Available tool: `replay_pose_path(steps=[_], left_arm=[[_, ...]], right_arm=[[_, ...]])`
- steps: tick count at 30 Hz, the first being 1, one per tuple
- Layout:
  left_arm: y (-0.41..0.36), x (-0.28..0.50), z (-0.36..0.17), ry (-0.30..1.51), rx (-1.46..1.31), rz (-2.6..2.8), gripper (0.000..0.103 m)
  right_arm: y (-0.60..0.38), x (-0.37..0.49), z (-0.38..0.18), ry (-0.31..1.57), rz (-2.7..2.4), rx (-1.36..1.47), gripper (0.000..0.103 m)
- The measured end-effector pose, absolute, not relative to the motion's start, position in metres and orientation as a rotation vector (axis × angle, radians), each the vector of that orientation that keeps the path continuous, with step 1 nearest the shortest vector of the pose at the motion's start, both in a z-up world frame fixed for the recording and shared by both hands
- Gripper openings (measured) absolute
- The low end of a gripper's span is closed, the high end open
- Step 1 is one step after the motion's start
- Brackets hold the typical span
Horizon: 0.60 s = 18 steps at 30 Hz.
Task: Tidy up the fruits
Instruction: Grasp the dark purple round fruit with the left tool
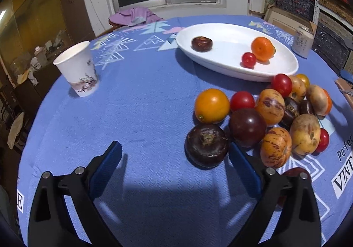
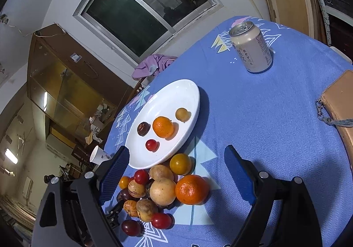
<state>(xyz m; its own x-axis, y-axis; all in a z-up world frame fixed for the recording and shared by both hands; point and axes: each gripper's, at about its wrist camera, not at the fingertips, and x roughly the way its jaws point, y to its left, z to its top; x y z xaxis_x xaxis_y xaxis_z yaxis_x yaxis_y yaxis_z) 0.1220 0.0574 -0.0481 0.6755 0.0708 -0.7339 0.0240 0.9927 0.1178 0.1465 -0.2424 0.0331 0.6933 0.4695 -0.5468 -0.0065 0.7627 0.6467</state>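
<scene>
Both my grippers hang over the desk (image 1: 136, 114), which carries a blue cloth, and both hold nothing.

My left gripper (image 1: 176, 156) stands wide. A dark purple round fruit (image 1: 206, 146) lies on the cloth between its jaws, up near the tips and hard against the right-side jaw; I can't tell if that pad touches it. The left-side jaw is well apart from it.

The fruit pile (image 1: 275, 114) sits just beyond and right of that gripper: an orange-yellow round one (image 1: 211, 105), red cherry tomatoes, speckled orange ones, tan ones, dark ones, all bunched and touching.

The white oval plate (image 1: 220, 32) lies beyond the pile, its near rim just beside the farthest fruits. On it, in the left view: a dark fruit (image 1: 201, 44), an orange (image 1: 262, 48), a small red tomato (image 1: 248, 59). The right view adds a small yellow fruit (image 2: 183, 114) on the plate.

My right gripper (image 2: 176, 158) is wide too. From its camera the pile lies between the jaws, toward the left-side one, with a big orange (image 2: 192, 189) nearest the middle. No pad touches any fruit.

Paper cup (image 1: 77, 68) far left, drink can (image 2: 251, 48) far right, both upright.
</scene>
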Motion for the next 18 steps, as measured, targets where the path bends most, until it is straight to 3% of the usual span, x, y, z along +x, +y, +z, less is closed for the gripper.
replay_pose_path(steps=[18], left_arm=[[0.064,0.132,-0.042,0.796,0.150,0.058,0.093]], right_arm=[[-0.233,0.146,0.031,0.782,0.311,0.632,0.089]])
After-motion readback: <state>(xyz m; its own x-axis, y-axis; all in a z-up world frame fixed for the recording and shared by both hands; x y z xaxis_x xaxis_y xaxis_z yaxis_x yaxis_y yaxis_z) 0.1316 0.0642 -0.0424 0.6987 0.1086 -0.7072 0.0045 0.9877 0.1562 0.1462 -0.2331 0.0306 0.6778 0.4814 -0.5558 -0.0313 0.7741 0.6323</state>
